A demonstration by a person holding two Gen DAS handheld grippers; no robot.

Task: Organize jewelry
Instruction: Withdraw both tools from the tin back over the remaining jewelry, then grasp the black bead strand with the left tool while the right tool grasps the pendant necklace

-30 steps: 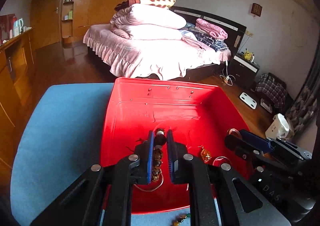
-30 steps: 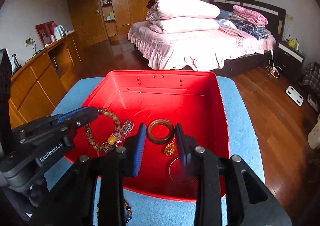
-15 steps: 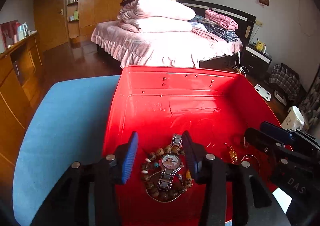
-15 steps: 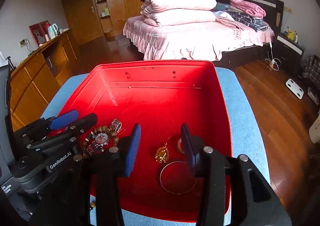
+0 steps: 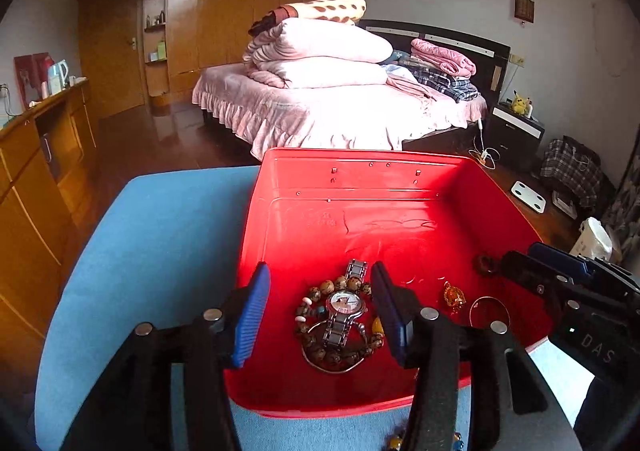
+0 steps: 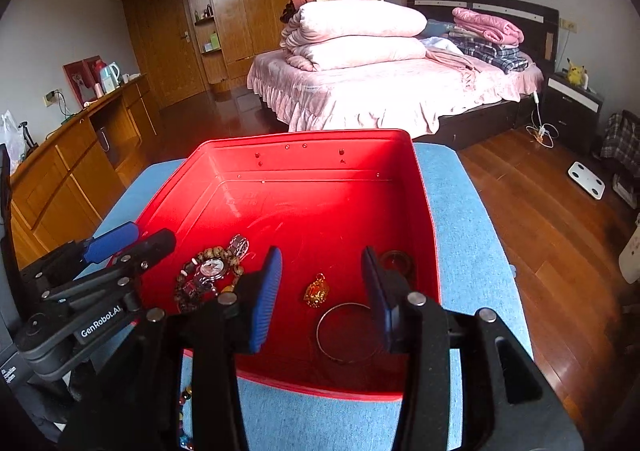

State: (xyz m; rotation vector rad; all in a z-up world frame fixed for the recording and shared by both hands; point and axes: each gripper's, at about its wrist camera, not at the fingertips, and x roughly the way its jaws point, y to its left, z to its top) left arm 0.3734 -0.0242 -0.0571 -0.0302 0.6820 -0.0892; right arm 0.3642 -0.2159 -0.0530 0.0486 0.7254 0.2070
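A red tray (image 5: pixel 360 211) (image 6: pixel 320 187) sits on a blue cloth. In its near part lie a silver watch (image 5: pixel 343 305) (image 6: pixel 210 268) on a brown bead bracelet (image 5: pixel 316 347) (image 6: pixel 188 293), a gold pendant (image 5: pixel 453 294) (image 6: pixel 316 290), a thin metal bangle (image 5: pixel 489 311) (image 6: pixel 347 331) and a dark wooden ring (image 5: pixel 484 264) (image 6: pixel 397 261). My left gripper (image 5: pixel 320 311) (image 6: pixel 132 241) is open and empty above the watch. My right gripper (image 6: pixel 322 291) (image 5: pixel 556 263) is open and empty above the pendant and bangle.
A string of coloured beads (image 5: pixel 396 442) (image 6: pixel 183 407) lies on the blue cloth (image 5: pixel 152 251) in front of the tray. Behind stand a pink bed (image 5: pixel 332 107), a wooden wardrobe (image 5: pixel 192 11) and a wooden sideboard (image 5: pixel 36 155) at left.
Both grippers have opened and drawn back. The left let go of the bead bracelet and the right let go of the dark wooden ring; both now lie in the tray.
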